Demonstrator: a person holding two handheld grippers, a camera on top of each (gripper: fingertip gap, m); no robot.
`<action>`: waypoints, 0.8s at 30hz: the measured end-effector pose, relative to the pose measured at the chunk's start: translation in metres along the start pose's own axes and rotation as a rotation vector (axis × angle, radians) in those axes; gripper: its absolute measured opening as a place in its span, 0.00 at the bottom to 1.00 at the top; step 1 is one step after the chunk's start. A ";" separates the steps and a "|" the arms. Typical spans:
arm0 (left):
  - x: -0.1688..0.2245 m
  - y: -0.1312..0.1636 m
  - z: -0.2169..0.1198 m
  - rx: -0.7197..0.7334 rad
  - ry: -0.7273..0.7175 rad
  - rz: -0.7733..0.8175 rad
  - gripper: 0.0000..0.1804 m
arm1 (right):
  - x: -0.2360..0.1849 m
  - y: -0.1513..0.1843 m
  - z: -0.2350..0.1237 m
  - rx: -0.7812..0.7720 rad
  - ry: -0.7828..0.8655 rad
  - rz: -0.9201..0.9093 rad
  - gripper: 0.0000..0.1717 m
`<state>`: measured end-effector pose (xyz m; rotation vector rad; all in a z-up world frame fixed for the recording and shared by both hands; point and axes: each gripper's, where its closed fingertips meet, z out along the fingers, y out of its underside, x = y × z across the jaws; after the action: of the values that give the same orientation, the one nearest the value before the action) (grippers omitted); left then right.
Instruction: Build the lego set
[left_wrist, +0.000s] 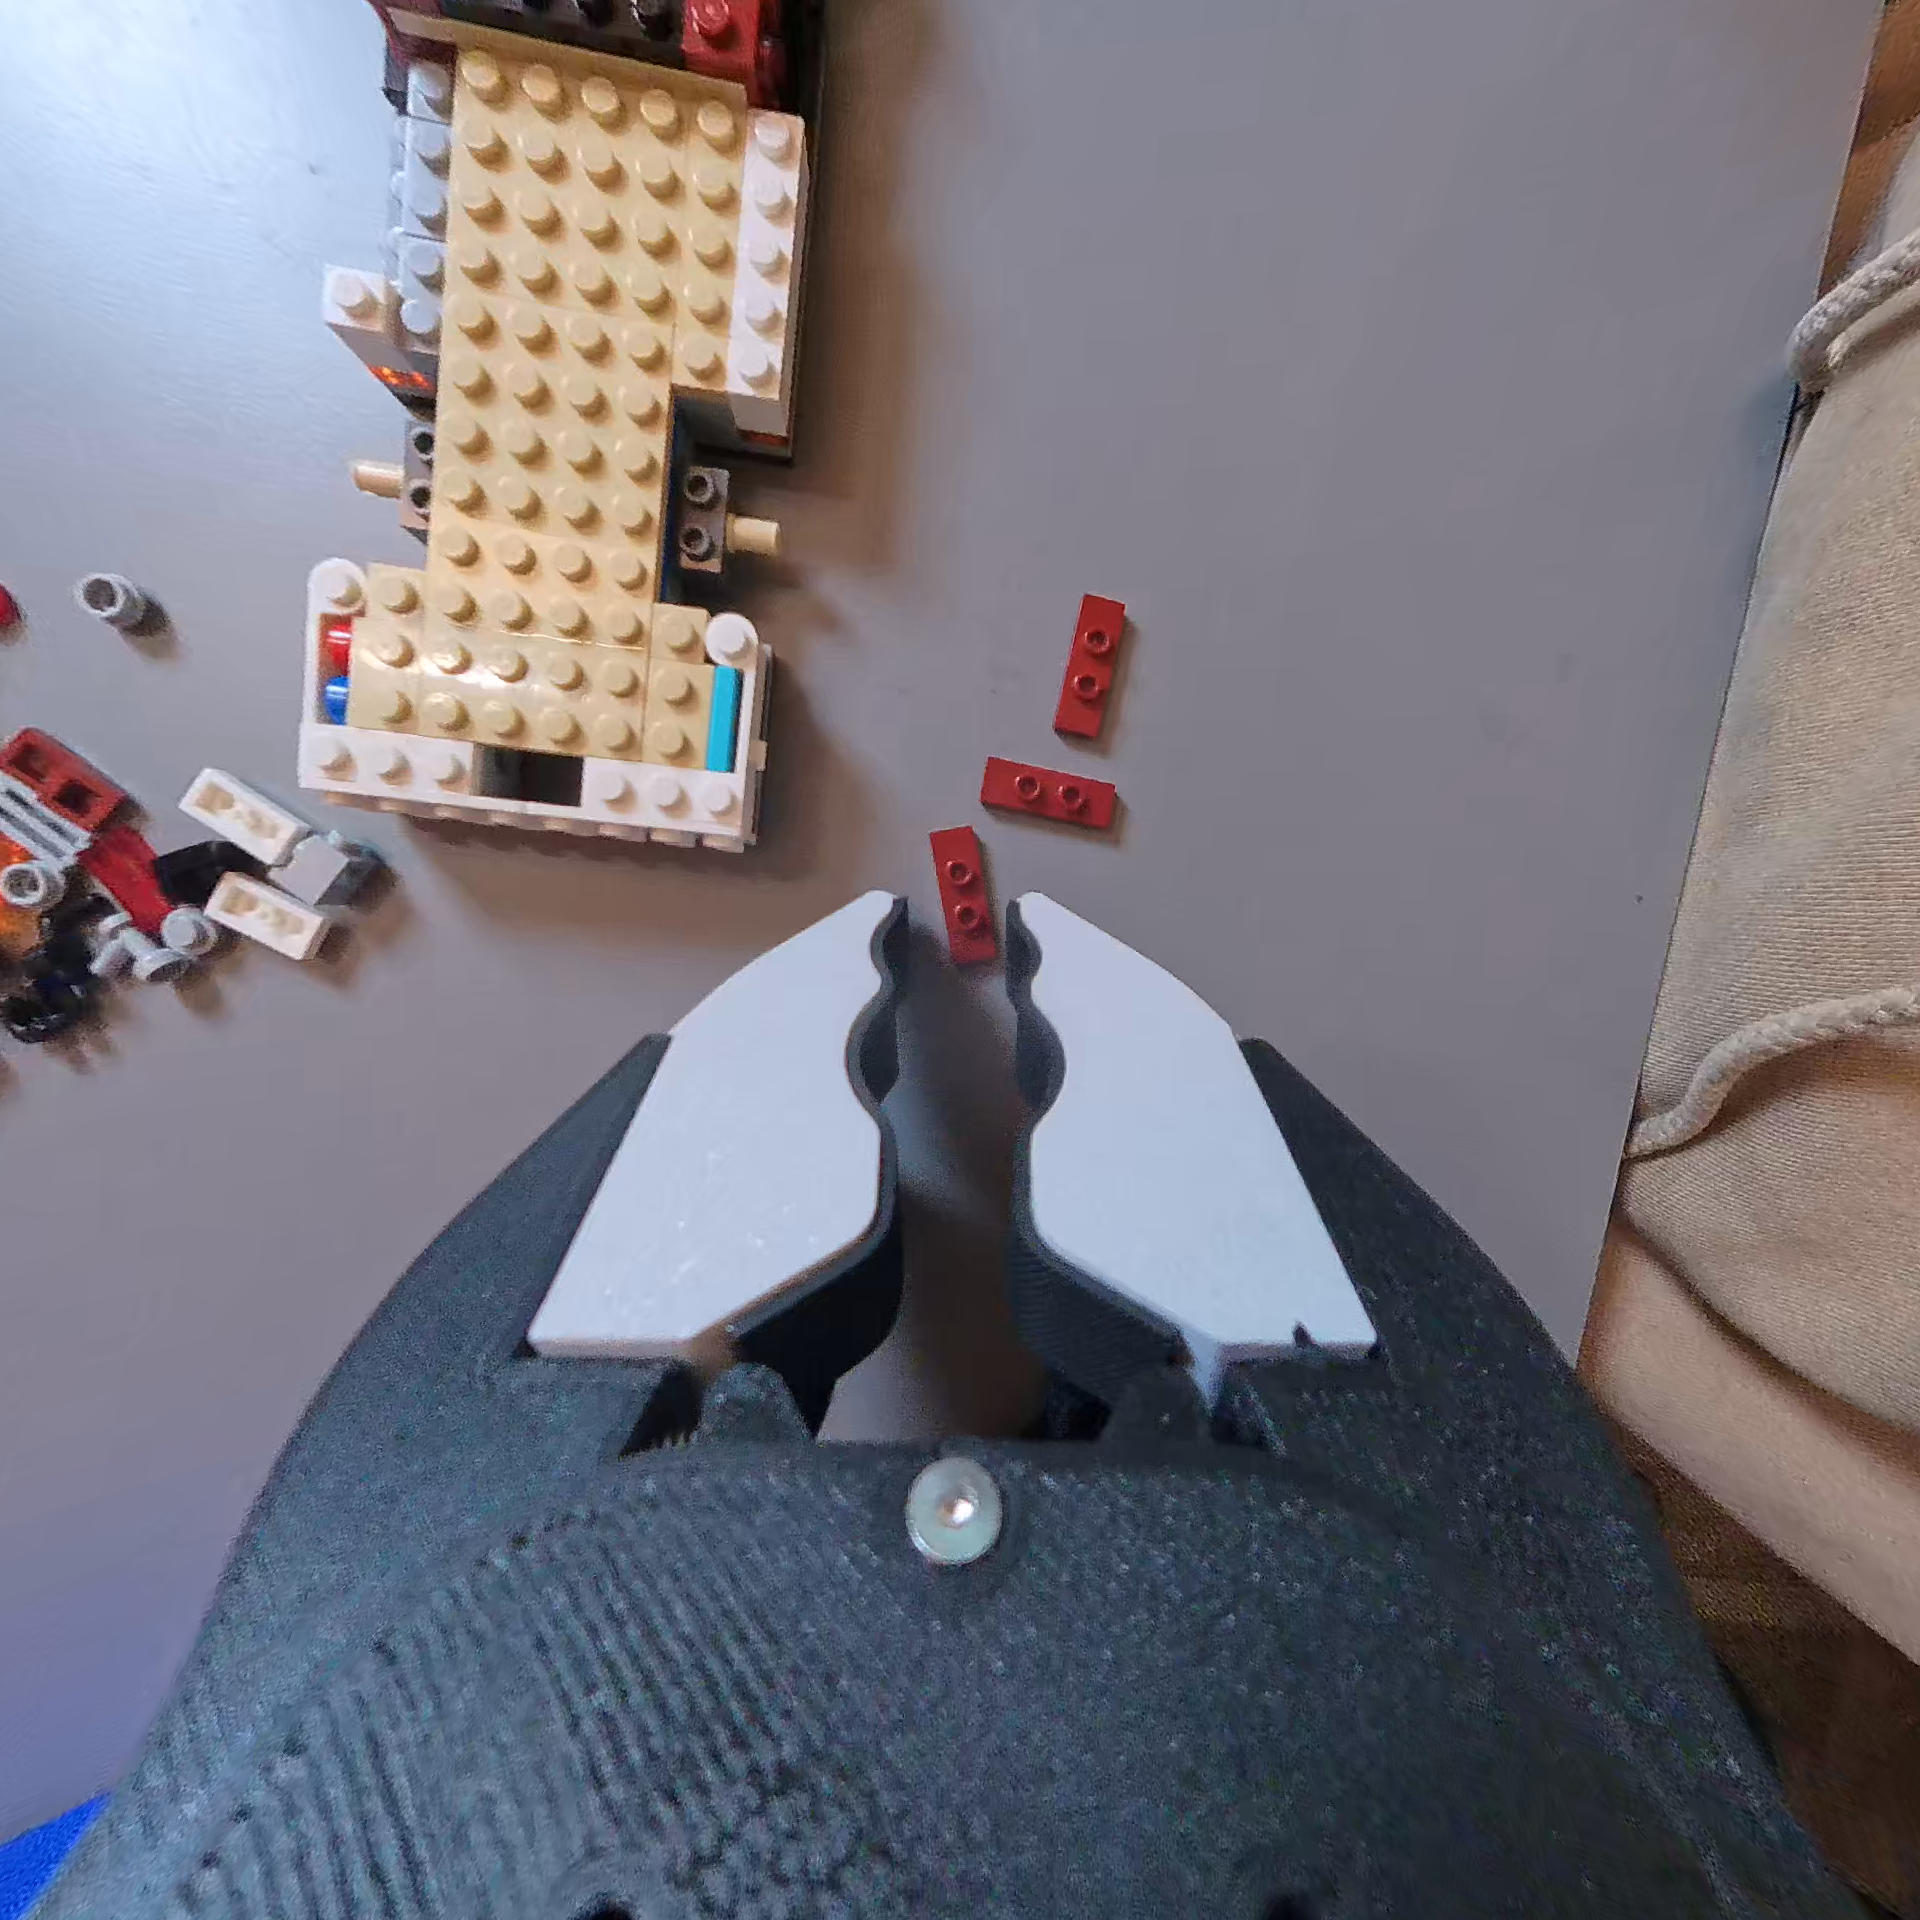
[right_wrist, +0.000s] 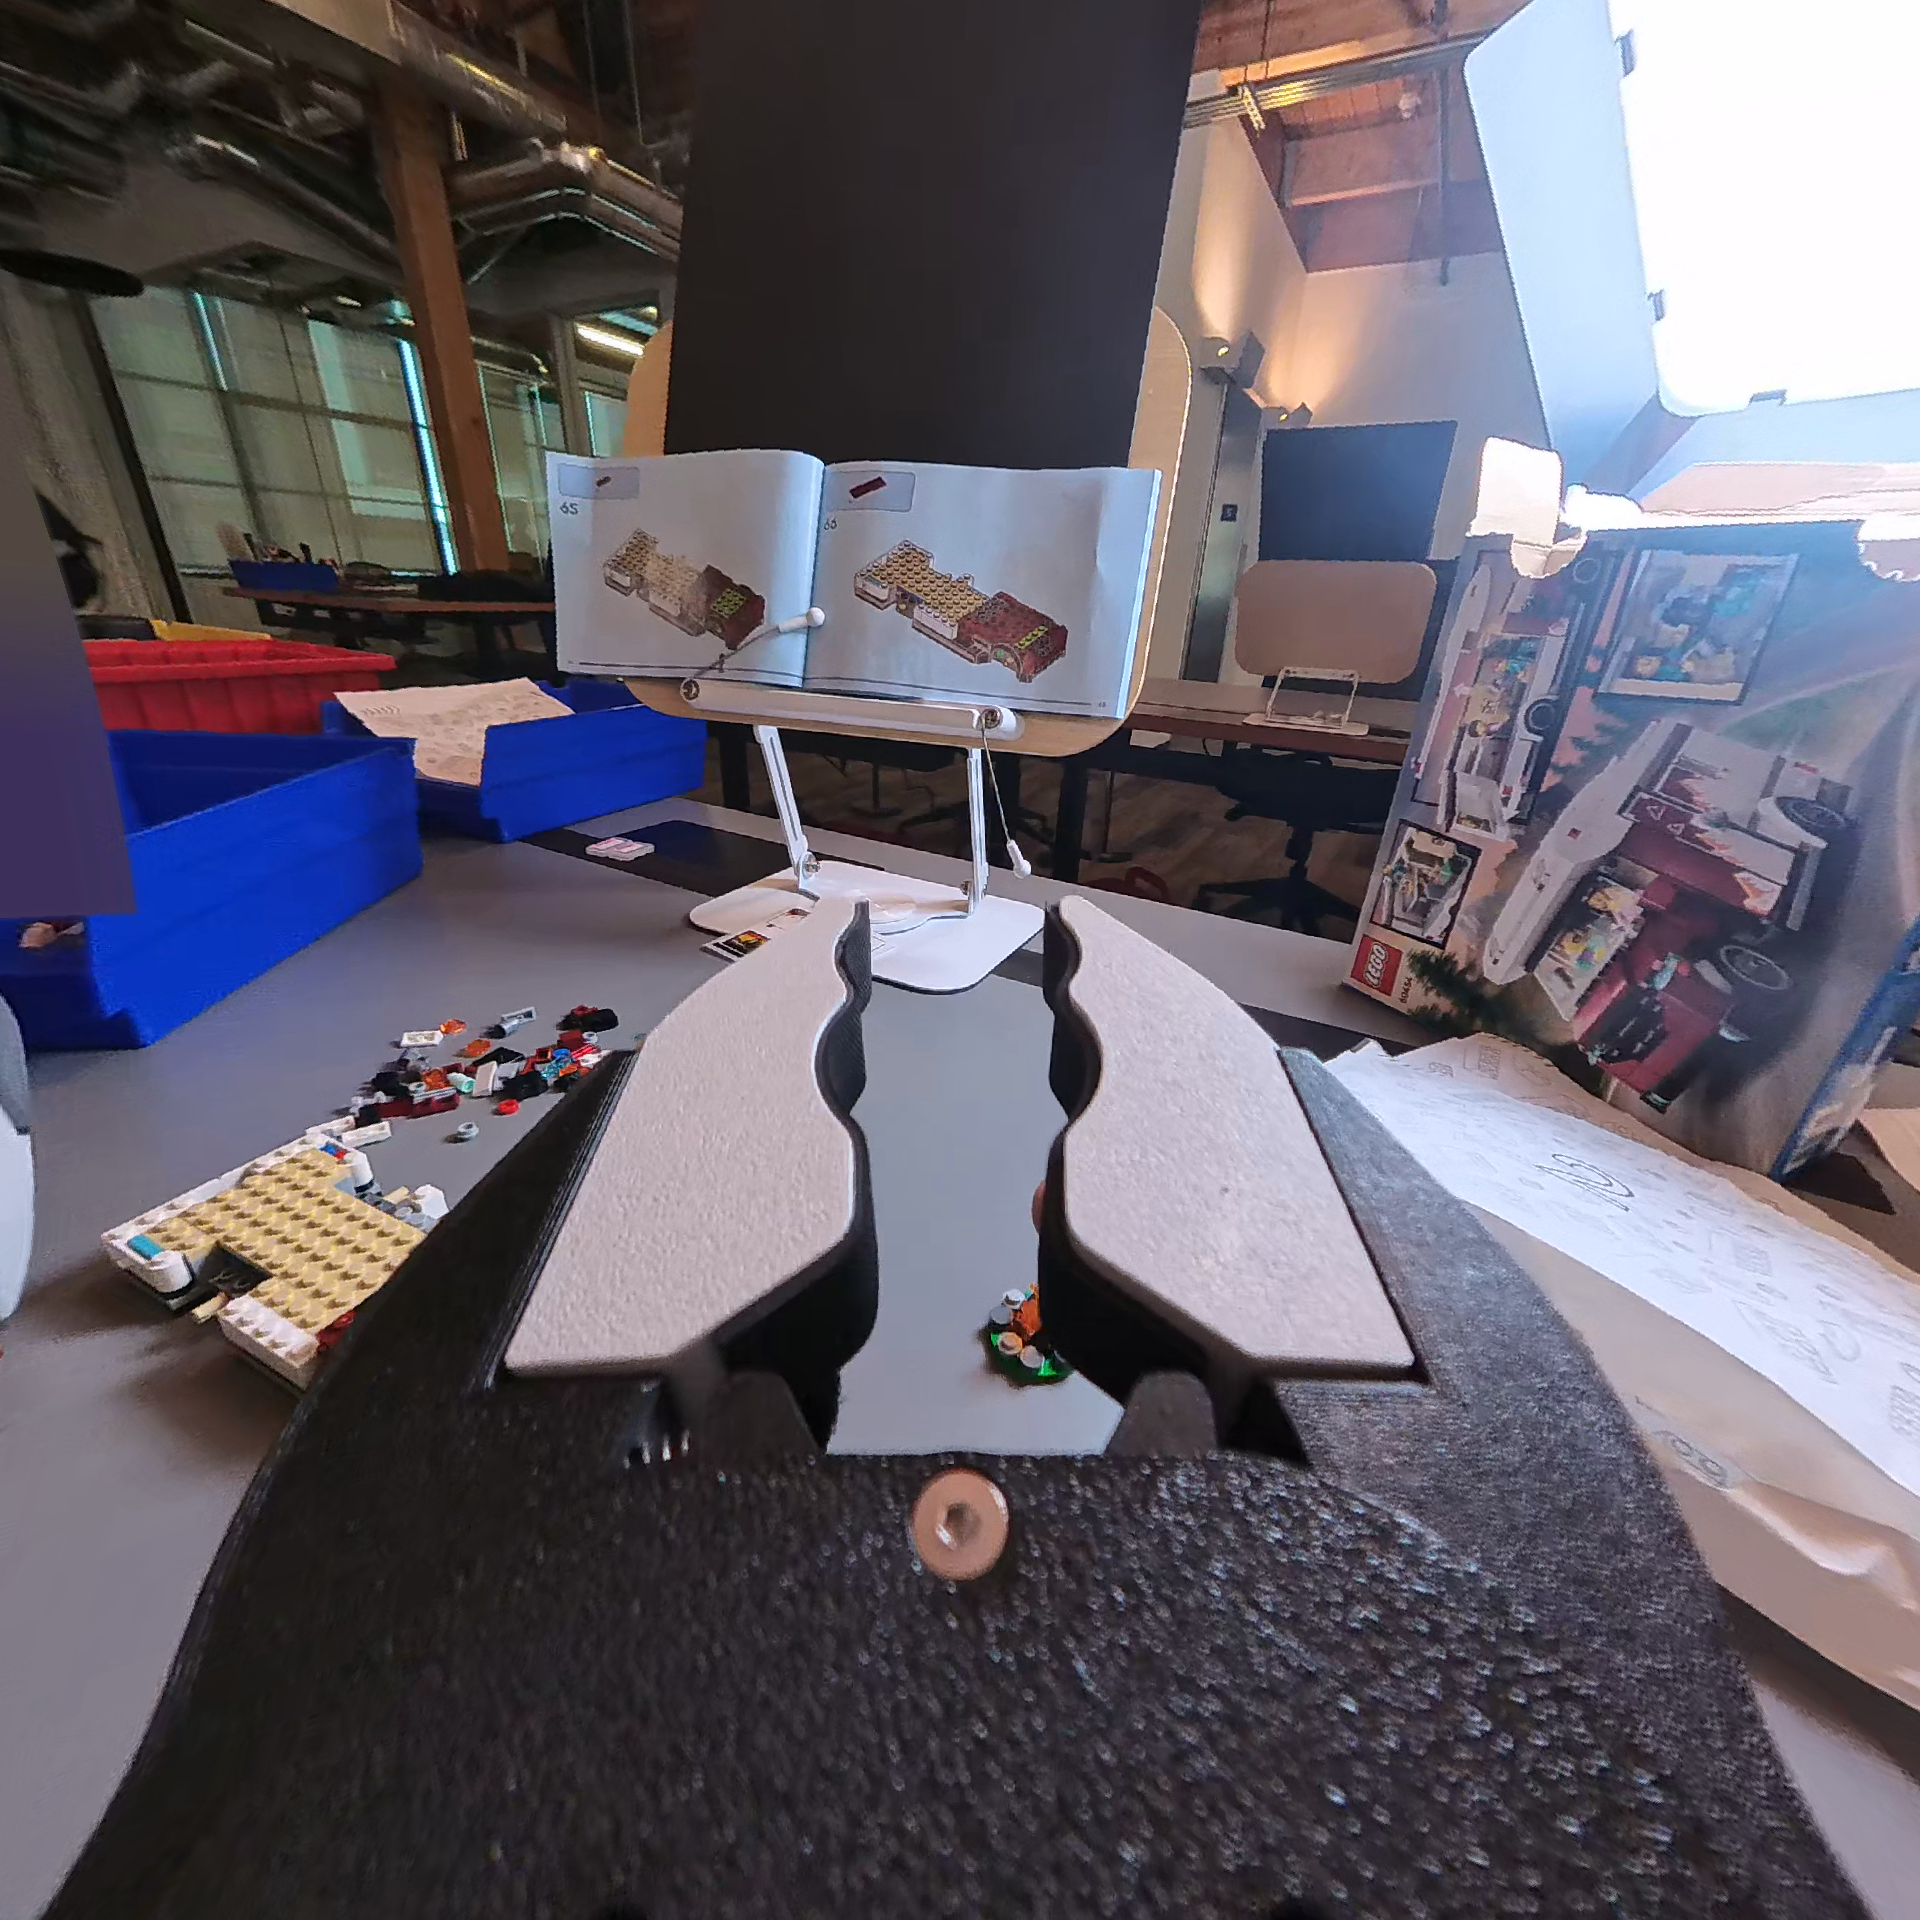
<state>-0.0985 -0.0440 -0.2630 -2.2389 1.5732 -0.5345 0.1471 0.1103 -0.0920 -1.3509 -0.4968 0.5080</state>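
Left gripper (left_wrist: 956, 914) spread around a small red plate (left_wrist: 964, 896) on the grey table (left_wrist: 1351, 520), pads not pressing; centring before squeezing seems wise; right gripper (right_wrist: 956, 935) hangs open, empty.

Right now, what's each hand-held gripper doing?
Left hand-held gripper: open, red plate between its fingertips, not pressed.
Right hand-held gripper: open, holding nothing.

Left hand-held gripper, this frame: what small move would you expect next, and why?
Probably a small move down and forward, then a close. The left hand-held gripper is open, and the nearest red plate lies between its fingertips with a gap visible on either side, so it is not gripped. Only the plate's near end sits between the tips; two more red plates lie farther off on the grey table.
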 end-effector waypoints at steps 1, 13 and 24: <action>-0.001 -0.001 -0.003 0.012 -0.005 0.000 0.10 | 0.000 0.001 0.001 -0.002 -0.001 0.000 0.18; -0.084 0.011 -0.166 0.273 -0.545 -0.074 0.13 | 0.005 0.002 0.000 -0.003 0.026 -0.020 0.19; -0.172 0.149 -0.256 0.117 -0.752 -0.435 0.18 | 0.005 0.013 0.005 -0.044 0.025 -0.035 0.20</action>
<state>-0.3993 0.0527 -0.1315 -2.2911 0.6733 0.1249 0.1474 0.1188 -0.1041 -1.3869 -0.5129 0.4528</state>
